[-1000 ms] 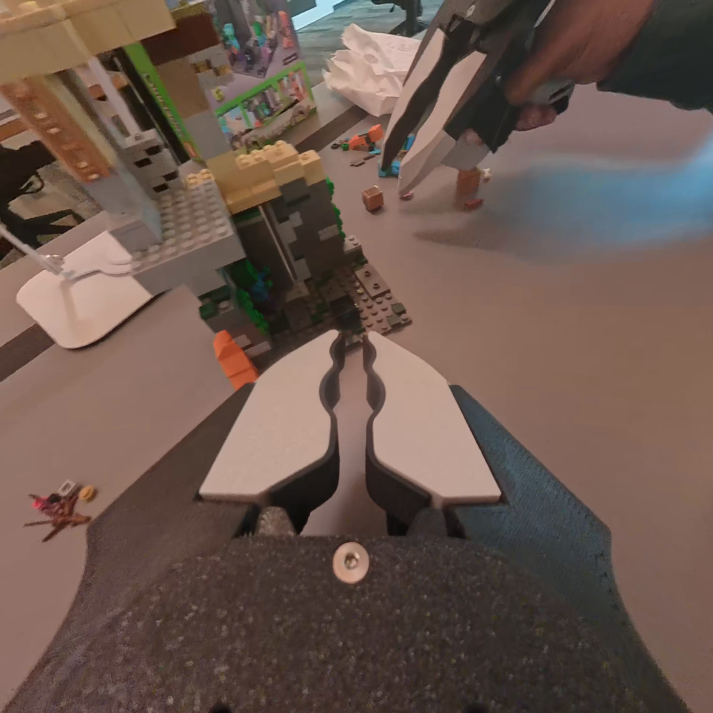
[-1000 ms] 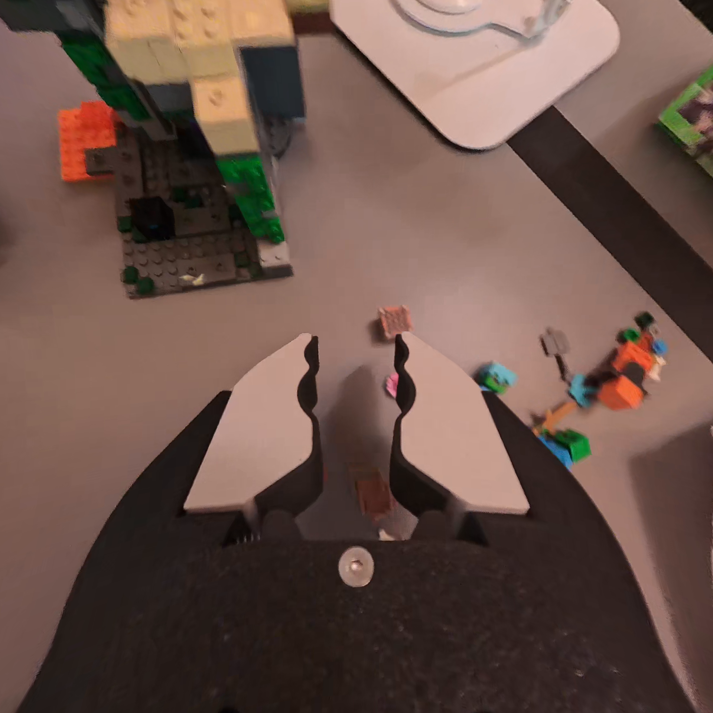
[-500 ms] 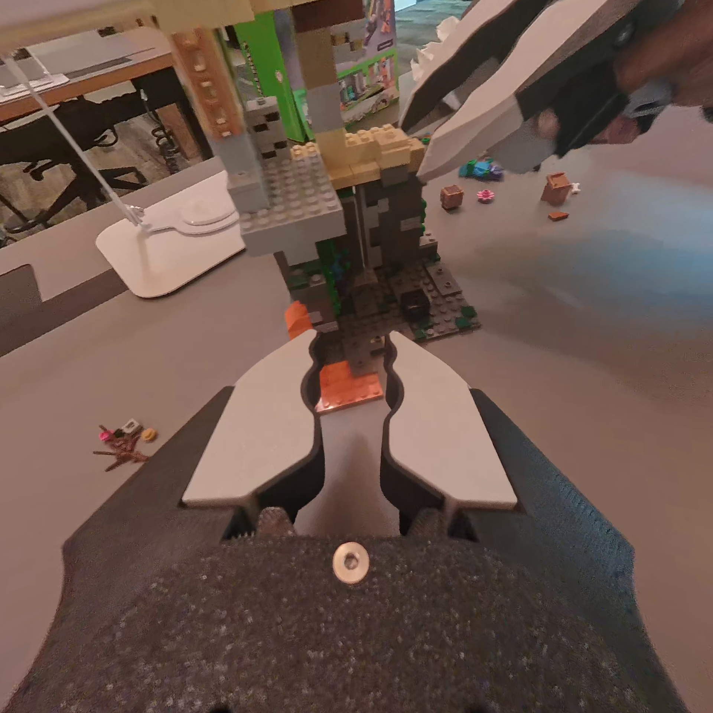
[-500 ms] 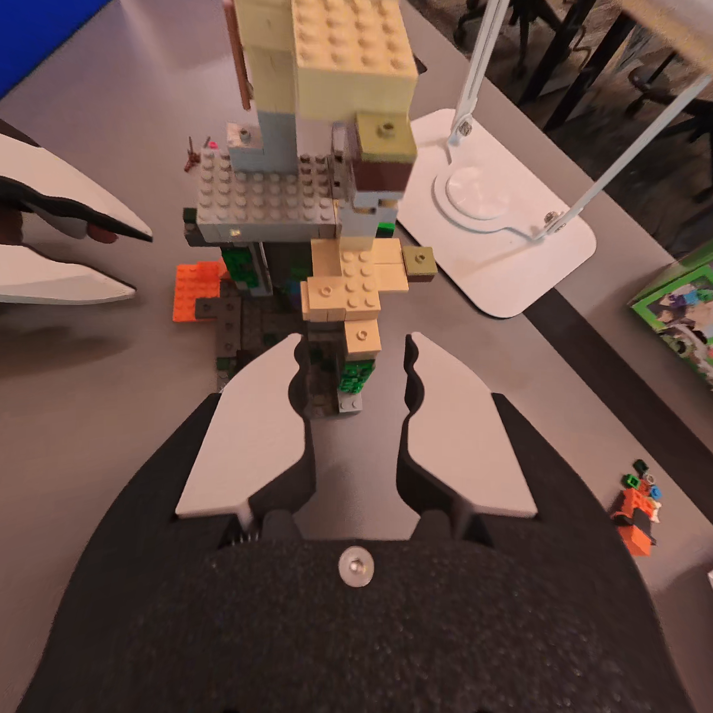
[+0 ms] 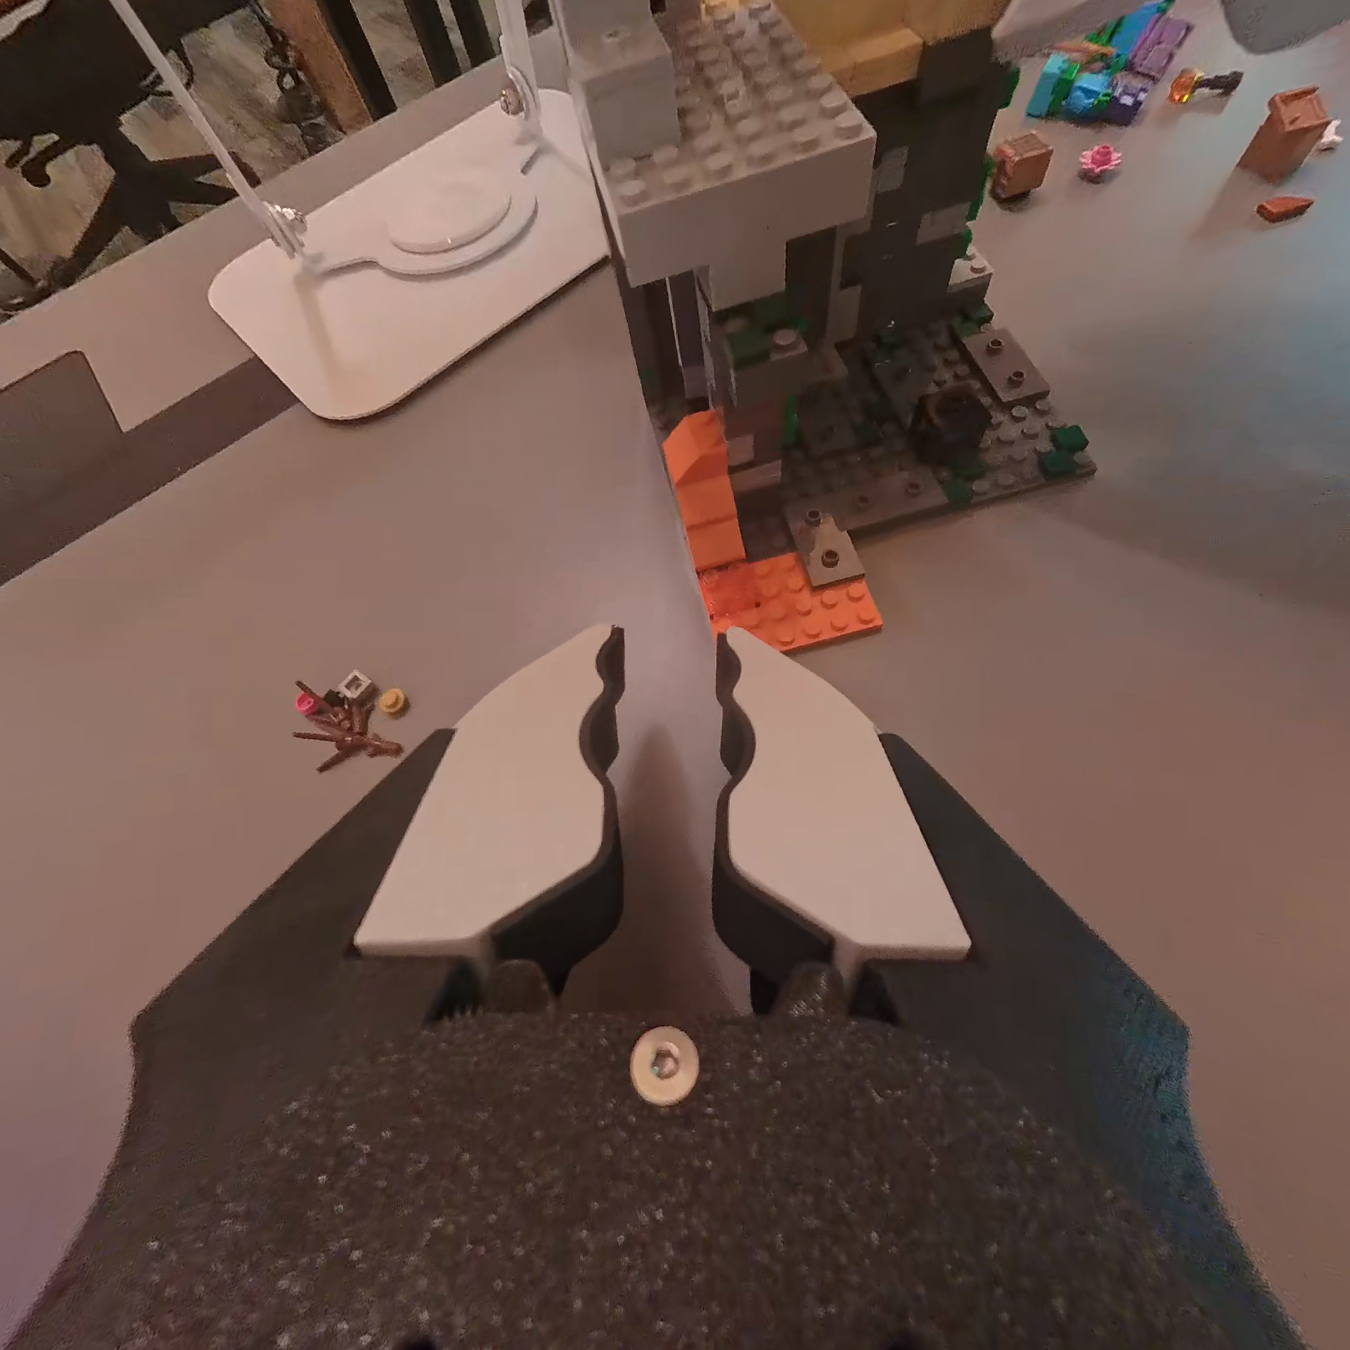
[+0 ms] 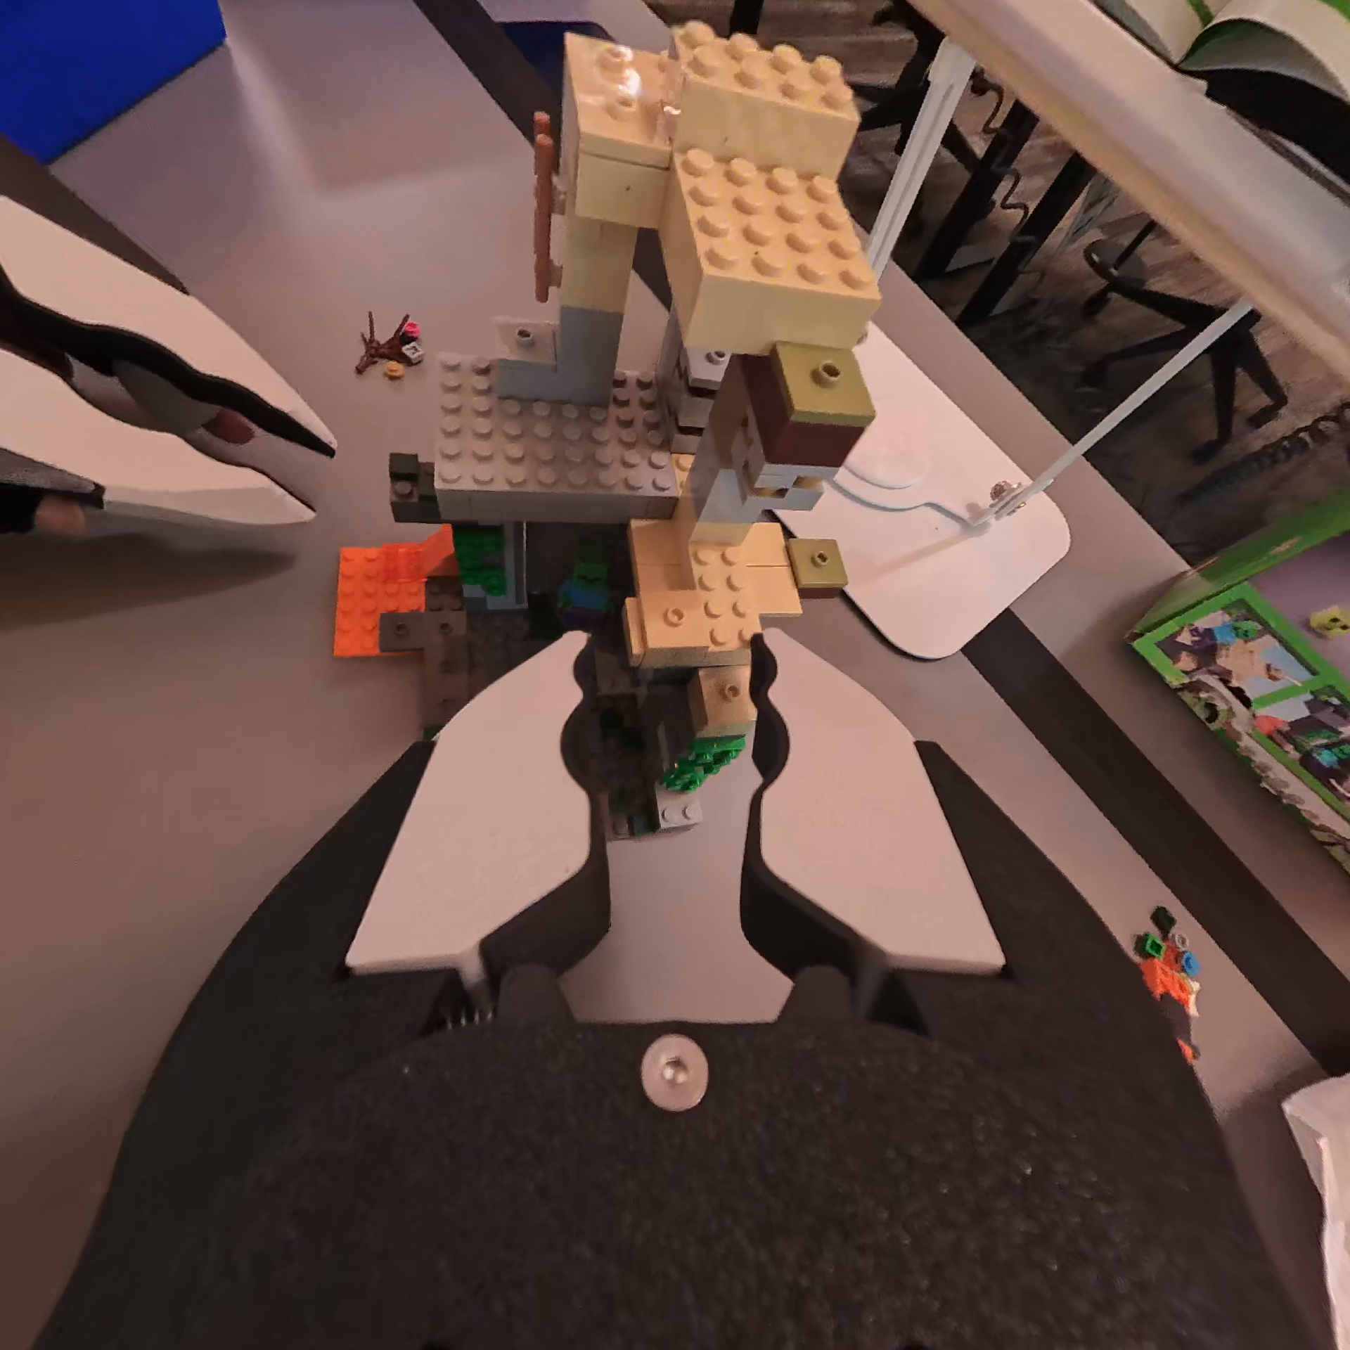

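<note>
L wrist view: left gripper (image 5: 668, 643) empty, jaws a narrow gap apart, over bare grey table (image 5: 365, 548). Nearest thing: orange plate (image 5: 803, 606) at corner of brick build (image 5: 840, 292), just ahead of the tips, not touching. Build: dark grey studded base, green bits, grey platform up top, tan above. Small heap of brown/pink bits (image 5: 347, 719) to the left; white stand base (image 5: 409, 292) behind. Loose bricks (image 5: 1096, 80) far right.

R wrist view: right gripper (image 6: 672, 643) spread wide, empty, looking down on build (image 6: 701, 438); tips either side of tan ledge (image 6: 701, 606), contact cannot tell. Tan blocks on top, brown/olive block at side, grey platform mid. Left gripper (image 6: 219, 453) at left edge. Green box (image 6: 1256, 679) at right, printed art; writing not legible.
</note>
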`<act>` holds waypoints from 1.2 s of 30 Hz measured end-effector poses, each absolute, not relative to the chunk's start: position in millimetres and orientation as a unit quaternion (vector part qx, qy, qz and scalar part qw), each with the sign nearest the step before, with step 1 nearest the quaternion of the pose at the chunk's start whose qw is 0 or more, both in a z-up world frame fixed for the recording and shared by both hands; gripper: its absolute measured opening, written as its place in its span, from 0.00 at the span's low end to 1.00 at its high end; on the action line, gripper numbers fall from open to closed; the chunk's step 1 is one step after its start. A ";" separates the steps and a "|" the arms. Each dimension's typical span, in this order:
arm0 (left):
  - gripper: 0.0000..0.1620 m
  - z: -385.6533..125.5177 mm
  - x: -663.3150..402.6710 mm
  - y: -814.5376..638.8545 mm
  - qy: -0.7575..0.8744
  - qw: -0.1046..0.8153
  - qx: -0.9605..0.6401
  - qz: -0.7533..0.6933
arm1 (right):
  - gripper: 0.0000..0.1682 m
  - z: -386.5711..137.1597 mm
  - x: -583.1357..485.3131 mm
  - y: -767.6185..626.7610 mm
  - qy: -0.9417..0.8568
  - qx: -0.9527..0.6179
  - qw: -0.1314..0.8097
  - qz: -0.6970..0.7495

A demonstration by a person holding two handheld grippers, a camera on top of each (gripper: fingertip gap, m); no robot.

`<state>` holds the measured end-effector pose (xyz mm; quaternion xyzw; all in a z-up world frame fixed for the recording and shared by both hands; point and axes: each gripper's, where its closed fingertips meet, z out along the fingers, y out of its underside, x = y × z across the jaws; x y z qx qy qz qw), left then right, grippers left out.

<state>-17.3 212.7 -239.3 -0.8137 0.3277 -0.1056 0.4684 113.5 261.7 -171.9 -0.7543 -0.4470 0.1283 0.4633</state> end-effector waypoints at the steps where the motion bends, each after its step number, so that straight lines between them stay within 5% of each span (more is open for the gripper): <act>1: 0.14 -240.2 -17.2 212.7 0.330 0.468 -0.814 -0.103 | 0.22 -171.3 113.1 262.7 -0.447 -0.754 0.464 0.128; 15: 0.17 -225.2 5.2 229.6 0.350 0.489 -0.792 -0.104 | 0.12 -171.5 106.7 264.2 -0.467 -0.757 0.444 0.103; 22: 0.26 -225.1 36.5 245.3 0.368 0.473 -0.788 -0.141 | 0.12 -171.2 107.7 261.9 -0.453 -0.770 0.433 0.118; 36: 0.18 -216.5 48.9 255.2 0.379 0.509 -0.763 -0.122 | 0.11 -168.9 108.1 260.3 -0.437 -0.783 0.389 0.211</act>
